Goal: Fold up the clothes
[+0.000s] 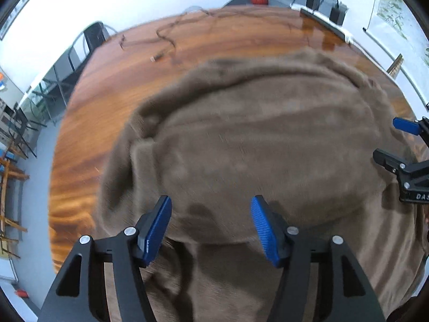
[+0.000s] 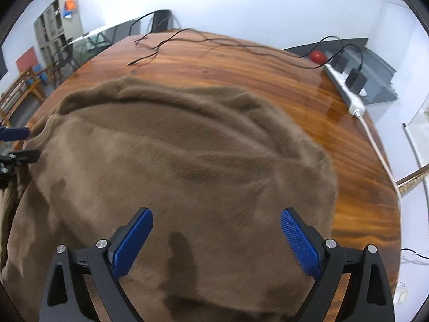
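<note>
Cloth [image 2: 182, 161], brown and fuzzy, is lying rumpled across the near part of the wooden worktop [image 2: 241, 64], one layer lapping over another. The left tool [image 1: 211, 222] is hanging just above it with its blue pads spread wide, gripping nothing. The right tool [image 2: 217, 233] is hovering over the cloth too, pads likewise apart and empty. Beyond the cloth, thin black cables [image 2: 171, 43] are trailing over bare wood, and a white power strip [image 2: 346, 91] is sitting at the far right edge.

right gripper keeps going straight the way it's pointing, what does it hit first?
Most likely the brown garment: the right gripper, jaws open and empty, points straight at it. Height above the fabric is unclear.
</note>
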A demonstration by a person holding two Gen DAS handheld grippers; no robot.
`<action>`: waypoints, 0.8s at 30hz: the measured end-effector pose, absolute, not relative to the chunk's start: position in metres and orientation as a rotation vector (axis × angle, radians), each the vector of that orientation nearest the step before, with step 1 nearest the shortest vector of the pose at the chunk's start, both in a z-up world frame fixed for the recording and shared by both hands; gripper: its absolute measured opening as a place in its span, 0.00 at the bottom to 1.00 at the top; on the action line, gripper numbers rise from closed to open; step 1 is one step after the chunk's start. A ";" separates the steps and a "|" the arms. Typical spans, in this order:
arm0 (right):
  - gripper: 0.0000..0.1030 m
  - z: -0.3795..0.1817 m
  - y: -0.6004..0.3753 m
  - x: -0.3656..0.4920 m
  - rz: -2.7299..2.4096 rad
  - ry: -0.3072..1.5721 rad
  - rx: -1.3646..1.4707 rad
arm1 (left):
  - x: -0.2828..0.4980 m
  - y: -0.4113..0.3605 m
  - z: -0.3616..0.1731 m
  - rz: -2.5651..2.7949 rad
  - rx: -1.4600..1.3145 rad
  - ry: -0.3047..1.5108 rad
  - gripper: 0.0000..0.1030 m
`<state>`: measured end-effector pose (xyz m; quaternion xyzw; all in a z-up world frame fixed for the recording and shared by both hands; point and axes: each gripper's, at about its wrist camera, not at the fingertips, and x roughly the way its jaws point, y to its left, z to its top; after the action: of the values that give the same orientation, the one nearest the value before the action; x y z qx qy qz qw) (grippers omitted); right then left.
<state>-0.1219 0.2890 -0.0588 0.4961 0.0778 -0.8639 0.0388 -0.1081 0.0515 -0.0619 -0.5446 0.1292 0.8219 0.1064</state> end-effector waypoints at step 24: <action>0.95 -0.002 0.181 0.017 -2.293 0.308 1.114 | 0.045 -0.127 0.011 2.903 -1.665 0.019 0.66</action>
<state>0.0175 0.1811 -0.0019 0.4162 0.1152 -0.8564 0.2830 0.0450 -0.1271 0.0112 -0.4949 0.0055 0.8628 -0.1026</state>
